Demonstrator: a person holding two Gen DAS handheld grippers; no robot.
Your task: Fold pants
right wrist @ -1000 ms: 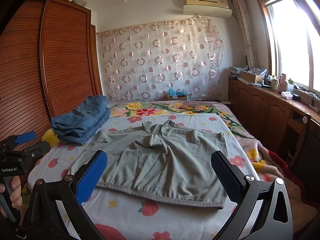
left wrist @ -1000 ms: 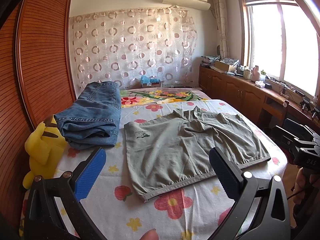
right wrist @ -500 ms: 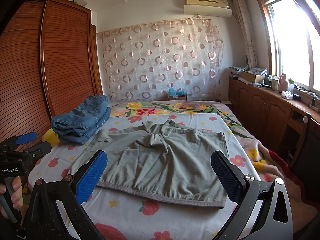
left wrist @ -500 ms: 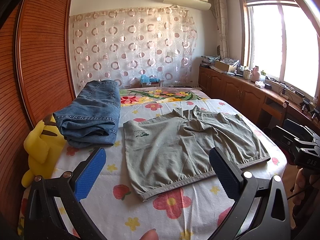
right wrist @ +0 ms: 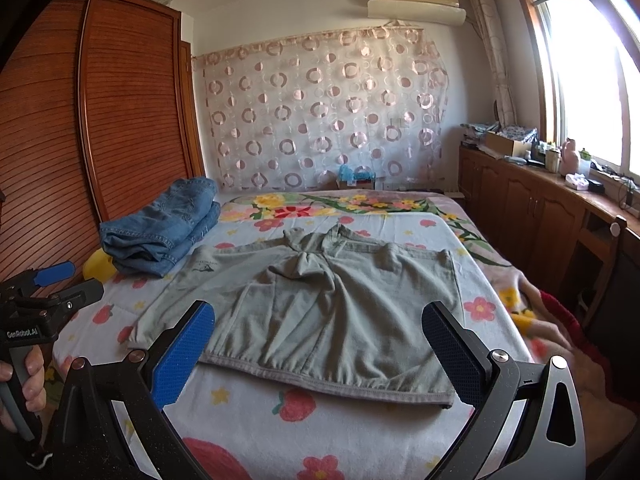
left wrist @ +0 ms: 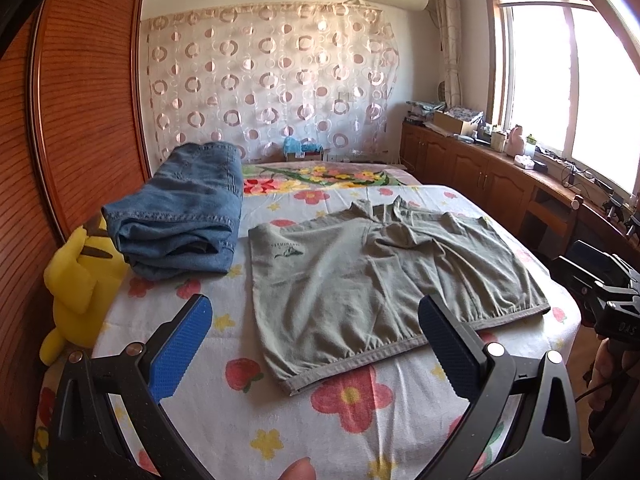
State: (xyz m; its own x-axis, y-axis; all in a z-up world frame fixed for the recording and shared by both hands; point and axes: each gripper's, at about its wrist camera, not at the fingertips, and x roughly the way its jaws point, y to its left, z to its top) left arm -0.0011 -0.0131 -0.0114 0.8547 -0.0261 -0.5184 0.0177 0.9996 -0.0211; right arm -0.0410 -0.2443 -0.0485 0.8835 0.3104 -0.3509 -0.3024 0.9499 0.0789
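A: Where do the pants [left wrist: 384, 280] lie?

B: Spread flat on the bed [left wrist: 224, 420], on its flowered sheet, waistband along the near edge and the short legs pointing toward the far end. In the right wrist view the same pants [right wrist: 332, 312] fill the middle of the bed [right wrist: 256, 420].

A: What crowds the edges?

B: A folded stack of jeans [left wrist: 180, 216] sits at the left edge, just beside the pants and apart from them. A yellow plush toy [left wrist: 76, 280] is wedged between that edge and the wooden wardrobe [left wrist: 80, 100]. A low cabinet [left wrist: 480, 176] runs along the wall past the right edge, under the window. Bare sheet shows along the near edge in front of the waistband, and more beyond the legs.

A: And the tools?

B: The left hand-held gripper [left wrist: 316, 344] hovers over the near edge, fingers spread wide, holding nothing; the waistband's left part lies just ahead of it. The right hand-held gripper [right wrist: 320, 344] is likewise spread and empty, with the waistband's right part between its blue pads [right wrist: 182, 354].
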